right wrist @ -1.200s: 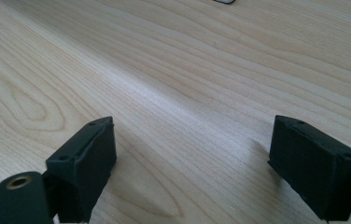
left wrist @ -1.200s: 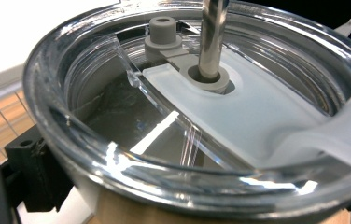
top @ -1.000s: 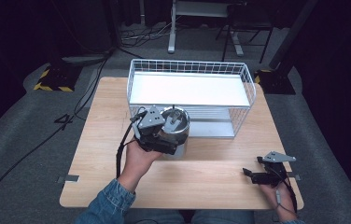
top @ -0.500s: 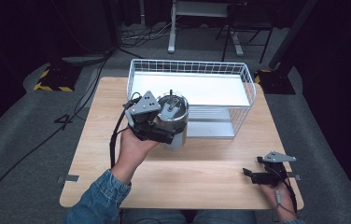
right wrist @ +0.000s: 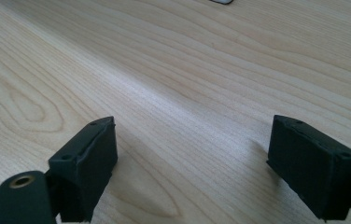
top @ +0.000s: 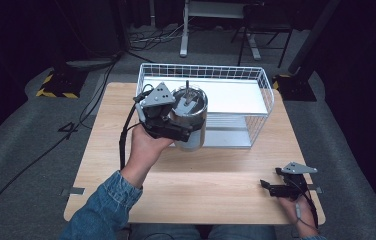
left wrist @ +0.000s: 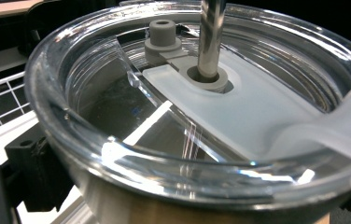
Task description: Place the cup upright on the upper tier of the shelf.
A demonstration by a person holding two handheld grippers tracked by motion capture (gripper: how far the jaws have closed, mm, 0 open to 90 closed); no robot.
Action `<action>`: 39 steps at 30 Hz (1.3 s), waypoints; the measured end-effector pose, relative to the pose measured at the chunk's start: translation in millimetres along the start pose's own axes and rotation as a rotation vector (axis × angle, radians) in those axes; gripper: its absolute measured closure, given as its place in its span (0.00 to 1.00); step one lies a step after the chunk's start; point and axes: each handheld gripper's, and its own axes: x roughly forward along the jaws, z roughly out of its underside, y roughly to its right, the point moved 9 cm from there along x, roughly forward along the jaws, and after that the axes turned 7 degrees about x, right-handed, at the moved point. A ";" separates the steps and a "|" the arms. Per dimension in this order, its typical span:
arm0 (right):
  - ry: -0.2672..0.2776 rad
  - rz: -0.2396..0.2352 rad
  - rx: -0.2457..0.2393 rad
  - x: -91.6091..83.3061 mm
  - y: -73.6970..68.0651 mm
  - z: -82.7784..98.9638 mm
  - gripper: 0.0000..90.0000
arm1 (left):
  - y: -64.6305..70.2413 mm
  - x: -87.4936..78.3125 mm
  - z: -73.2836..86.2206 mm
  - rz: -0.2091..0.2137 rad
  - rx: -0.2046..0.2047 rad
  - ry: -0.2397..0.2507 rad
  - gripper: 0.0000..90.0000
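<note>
Pale wood table (top: pixel 216 190) carries a white wire basket (top: pixel 203 66) at its far side. I have the steel tumbler (top: pixel 194 134), with its clear lid (left wrist: pixel 257 121) and metal straw (left wrist: pixel 211 37), off the tabletop and hanging at the basket's front left corner. The left gripper (top: pixel 183 131) is clamped around the tumbler's body. The right gripper (right wrist: pixel 192 163) rests on the table's near right, jaws apart and empty. By my reading the pickup is done. Carrying the tumbler over the rim and setting it down inside is left.

Your white wire basket (top: pixel 256 107) walls off the light wooden table (top: pixel 216 182)'s far side; the near half lies open.
</note>
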 end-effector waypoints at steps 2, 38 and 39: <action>0.000 0.000 0.000 0.0 0.0 0.0 0.18 | -1.6 1.3 -3.7 0.000 -0.007 0.008 0.04; 0.001 0.004 0.005 0.0 0.6 -0.1 0.18 | -70.9 28.1 -73.9 -0.120 -0.063 0.082 0.04; 0.001 0.004 0.005 0.0 0.6 -0.1 0.18 | -70.9 28.1 -73.9 -0.120 -0.063 0.082 0.04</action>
